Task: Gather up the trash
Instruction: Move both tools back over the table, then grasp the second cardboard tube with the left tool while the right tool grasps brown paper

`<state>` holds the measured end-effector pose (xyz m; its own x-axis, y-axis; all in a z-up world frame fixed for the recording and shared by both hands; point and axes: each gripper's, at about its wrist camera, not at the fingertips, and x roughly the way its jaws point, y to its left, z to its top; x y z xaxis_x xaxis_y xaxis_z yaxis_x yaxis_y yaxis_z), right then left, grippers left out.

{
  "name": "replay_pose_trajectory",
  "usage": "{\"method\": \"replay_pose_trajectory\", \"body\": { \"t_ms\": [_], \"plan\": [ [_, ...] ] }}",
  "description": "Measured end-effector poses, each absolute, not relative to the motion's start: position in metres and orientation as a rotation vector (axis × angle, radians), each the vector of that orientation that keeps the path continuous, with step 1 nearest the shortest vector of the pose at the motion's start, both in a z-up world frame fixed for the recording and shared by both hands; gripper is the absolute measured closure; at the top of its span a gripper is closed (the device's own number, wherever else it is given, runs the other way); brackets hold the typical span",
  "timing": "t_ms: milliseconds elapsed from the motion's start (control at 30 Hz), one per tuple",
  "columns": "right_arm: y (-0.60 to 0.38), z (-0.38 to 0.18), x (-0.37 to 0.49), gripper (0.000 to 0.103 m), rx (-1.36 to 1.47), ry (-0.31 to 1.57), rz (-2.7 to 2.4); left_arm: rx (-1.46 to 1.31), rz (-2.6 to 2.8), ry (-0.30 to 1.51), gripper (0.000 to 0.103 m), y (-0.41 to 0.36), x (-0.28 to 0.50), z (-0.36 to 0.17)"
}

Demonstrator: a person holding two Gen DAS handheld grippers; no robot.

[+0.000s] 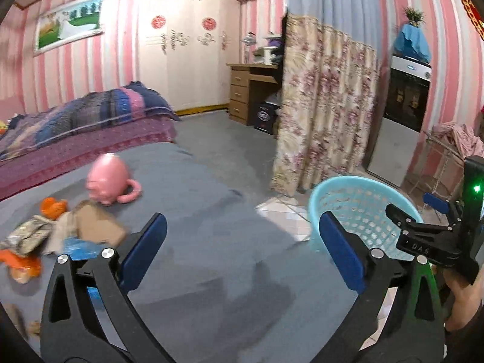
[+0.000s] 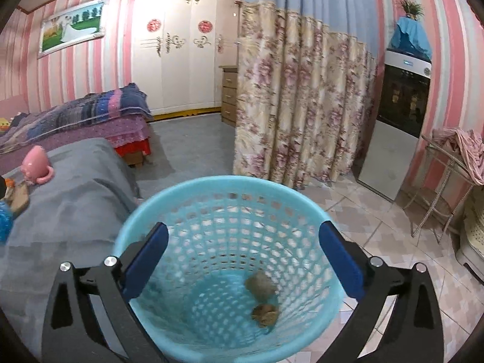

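A light blue plastic basket (image 2: 211, 199) stands on the tiled floor beside a grey-covered surface (image 2: 75, 205). Two crumpled brownish balls (image 2: 260, 284) lie in its bottom. My right gripper (image 2: 242, 257) is open and empty, right above the basket's mouth. My left gripper (image 1: 242, 251) is open and empty above the grey cover (image 1: 211, 211). A pile of trash lies to its left: a brown cardboard piece (image 1: 96, 224), crumpled wrappers (image 1: 27, 236), orange scraps (image 1: 53, 207) and a blue packet (image 1: 77, 246). The basket (image 1: 357, 208) and right gripper (image 1: 423, 227) show at the right.
A pink pig-shaped toy (image 1: 109, 181) sits on the grey cover behind the trash; it also shows in the right wrist view (image 2: 34, 163). A bed with a patterned quilt (image 1: 90, 118), a floral curtain (image 1: 323, 103), a wooden desk (image 1: 251, 90) and a metal rack (image 2: 447, 175) surround the area.
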<state>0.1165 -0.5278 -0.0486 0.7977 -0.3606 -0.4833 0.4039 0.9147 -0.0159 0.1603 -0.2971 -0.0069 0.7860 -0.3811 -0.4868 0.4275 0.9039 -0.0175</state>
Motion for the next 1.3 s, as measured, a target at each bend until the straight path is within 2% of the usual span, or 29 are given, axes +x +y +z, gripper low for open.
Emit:
{"method": "replay_pose_trajectory", "body": {
  "t_ms": [600,933,1300],
  "plan": [
    [-0.332,-0.033,0.13,0.005,0.033,0.469,-0.107,0.007,-0.119,0.511,0.006,-0.088,0.115,0.01],
    [-0.276,-0.034,0.131,0.005,-0.021,0.475,-0.024,-0.002,0.005,0.562,0.005,-0.015,0.109,-0.02],
    [-0.248,-0.05,0.136,0.004,-0.028,0.517,0.014,-0.049,0.024,0.665,0.006,0.017,0.121,-0.061]
  ]
}}
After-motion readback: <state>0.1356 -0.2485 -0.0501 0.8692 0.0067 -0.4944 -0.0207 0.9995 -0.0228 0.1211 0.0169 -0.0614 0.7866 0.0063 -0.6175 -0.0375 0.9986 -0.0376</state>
